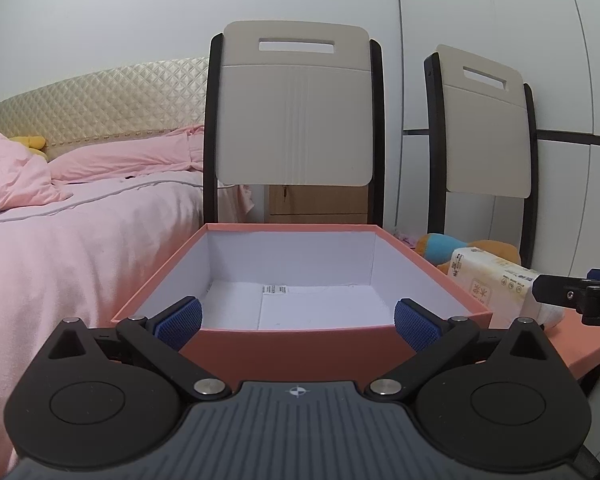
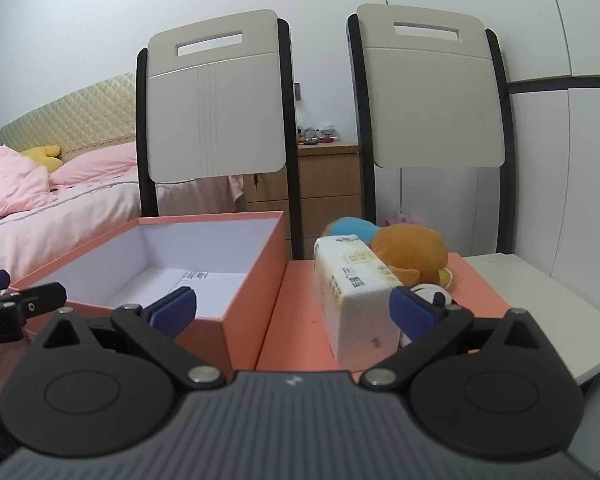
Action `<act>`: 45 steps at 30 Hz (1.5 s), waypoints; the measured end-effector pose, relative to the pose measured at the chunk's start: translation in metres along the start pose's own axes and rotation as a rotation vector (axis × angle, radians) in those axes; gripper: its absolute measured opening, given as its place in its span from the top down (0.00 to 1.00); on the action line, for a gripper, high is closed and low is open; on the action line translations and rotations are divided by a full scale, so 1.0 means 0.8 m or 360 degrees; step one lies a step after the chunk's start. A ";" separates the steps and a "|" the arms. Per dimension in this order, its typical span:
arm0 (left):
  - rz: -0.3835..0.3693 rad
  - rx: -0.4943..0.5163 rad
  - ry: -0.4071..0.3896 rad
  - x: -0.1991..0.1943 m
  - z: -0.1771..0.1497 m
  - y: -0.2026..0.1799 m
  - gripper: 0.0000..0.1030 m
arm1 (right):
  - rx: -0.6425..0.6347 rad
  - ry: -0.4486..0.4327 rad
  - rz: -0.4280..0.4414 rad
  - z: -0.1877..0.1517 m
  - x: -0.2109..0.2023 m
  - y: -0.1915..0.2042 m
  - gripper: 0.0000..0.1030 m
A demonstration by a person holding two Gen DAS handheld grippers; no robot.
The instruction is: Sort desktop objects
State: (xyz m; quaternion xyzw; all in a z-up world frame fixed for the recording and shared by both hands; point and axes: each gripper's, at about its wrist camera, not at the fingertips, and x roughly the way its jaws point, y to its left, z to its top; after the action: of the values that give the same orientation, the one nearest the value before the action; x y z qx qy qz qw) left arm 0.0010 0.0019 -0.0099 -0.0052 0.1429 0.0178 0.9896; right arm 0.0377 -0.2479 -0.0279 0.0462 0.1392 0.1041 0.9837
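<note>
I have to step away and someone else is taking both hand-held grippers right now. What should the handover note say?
Left hand-held gripper: open, empty, at the near wall of the box.
Right hand-held gripper: open, empty, just short of the tissue pack.
Box: open, nothing in it but a small label on its floor.
Tissue pack: lying on the orange lid right of the box; plush toy behind it, a black-and-white thing partly hidden beside it.
Done: nothing sorted yet.
Left: likely move the pack, the toy and the hidden thing into the box.
</note>
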 end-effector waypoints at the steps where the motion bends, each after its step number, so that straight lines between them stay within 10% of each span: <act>1: 0.0002 0.0001 0.0000 0.000 0.000 0.000 0.00 | -0.0004 0.0005 0.0000 0.000 0.000 0.001 0.00; 25: 0.0024 0.0013 -0.0043 -0.005 -0.004 -0.006 0.00 | -0.0020 -0.0001 -0.0003 0.000 -0.003 -0.004 0.00; 45: -0.0294 0.0119 -0.0126 -0.024 -0.024 -0.130 0.04 | 0.0084 -0.0098 -0.0147 0.002 -0.054 -0.080 0.00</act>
State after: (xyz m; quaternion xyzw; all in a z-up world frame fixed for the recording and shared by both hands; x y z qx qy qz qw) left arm -0.0193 -0.1030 -0.0222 0.0192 0.1032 -0.0787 0.9914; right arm 0.0102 -0.3199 -0.0224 0.0689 0.1135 0.0535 0.9897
